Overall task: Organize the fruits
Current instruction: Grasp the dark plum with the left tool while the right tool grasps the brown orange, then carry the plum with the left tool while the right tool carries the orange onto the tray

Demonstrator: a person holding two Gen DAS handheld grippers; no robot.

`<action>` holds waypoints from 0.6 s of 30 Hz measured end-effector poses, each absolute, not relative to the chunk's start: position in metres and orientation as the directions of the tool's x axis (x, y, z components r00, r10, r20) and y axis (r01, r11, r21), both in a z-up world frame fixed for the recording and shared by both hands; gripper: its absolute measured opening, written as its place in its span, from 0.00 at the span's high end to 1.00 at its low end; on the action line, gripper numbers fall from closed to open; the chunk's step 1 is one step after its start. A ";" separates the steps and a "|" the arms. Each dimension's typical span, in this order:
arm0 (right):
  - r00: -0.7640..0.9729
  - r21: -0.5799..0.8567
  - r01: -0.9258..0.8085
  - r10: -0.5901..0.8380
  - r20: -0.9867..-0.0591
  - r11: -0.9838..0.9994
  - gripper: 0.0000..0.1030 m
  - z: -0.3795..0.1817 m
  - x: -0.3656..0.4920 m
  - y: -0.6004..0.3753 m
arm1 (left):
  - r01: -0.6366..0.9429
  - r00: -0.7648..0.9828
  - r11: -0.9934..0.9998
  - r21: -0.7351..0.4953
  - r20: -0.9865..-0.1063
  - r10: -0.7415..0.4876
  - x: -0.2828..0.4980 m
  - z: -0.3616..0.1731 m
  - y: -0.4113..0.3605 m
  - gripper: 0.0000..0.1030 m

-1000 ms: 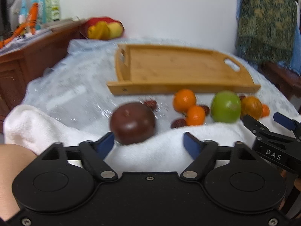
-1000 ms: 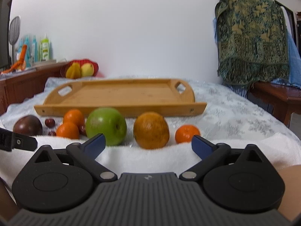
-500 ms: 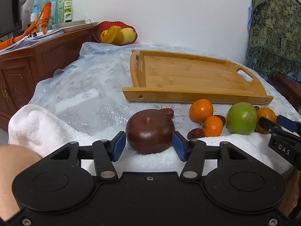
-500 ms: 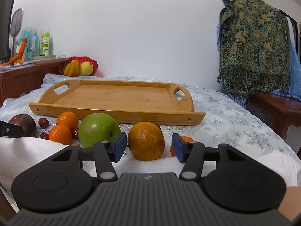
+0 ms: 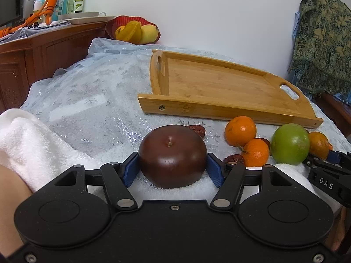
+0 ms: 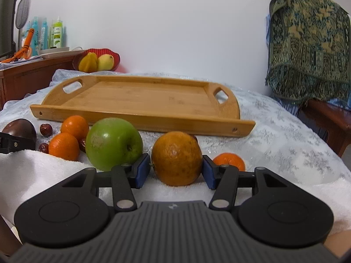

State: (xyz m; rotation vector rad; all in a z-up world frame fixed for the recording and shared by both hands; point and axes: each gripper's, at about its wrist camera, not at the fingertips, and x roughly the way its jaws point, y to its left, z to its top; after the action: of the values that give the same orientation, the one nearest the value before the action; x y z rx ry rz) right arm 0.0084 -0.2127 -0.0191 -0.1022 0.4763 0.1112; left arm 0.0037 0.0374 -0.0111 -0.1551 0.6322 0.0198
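Behind the orange (image 6: pixel 176 157), right view alone shows a tangerine (image 6: pixel 230 160)

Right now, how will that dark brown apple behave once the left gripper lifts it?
The dark brown apple looks glossy, so probably slippery against the pads. It's round, so apt to roll on release. The left gripper spans its widest part, jaws opening, so the hold looks unsettled.

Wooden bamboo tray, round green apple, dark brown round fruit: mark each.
Wooden bamboo tray (image 6: pixel 140 115): right wrist view, front rim.
Round green apple (image 6: pixel 113 142): right wrist view, front skin.
Dark brown round fruit (image 5: pixel 173 155): left wrist view, top.
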 end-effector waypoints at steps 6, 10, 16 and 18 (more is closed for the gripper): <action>0.884 -0.077 -0.124 0.075 -0.461 0.989 0.50 -0.020 0.009 -0.211 | -0.085 0.821 0.981 -0.177 -0.570 -0.032 0.000 -0.008 0.038 0.42; 0.901 -0.057 -0.096 0.063 -0.429 0.994 0.50 -0.012 0.004 -0.211 | -0.081 0.850 0.986 -0.147 -0.527 -0.009 -0.009 0.002 0.034 0.43; 0.926 -0.038 -0.090 0.070 -0.370 0.995 0.50 0.007 0.005 -0.210 | -0.010 0.872 0.993 -0.115 -0.487 -0.047 -0.003 0.030 0.027 0.43; 0.922 0.000 -0.089 0.082 -0.378 0.996 0.51 0.012 0.010 -0.213 | 0.012 0.872 0.994 -0.110 -0.485 -0.064 0.006 0.039 0.025 0.43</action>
State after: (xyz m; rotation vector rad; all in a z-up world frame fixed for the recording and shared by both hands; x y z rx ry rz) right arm 0.0098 -0.2130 0.0119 -0.0175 0.3871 0.0876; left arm 0.0055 0.0250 0.0393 -0.1047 0.5094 -0.0400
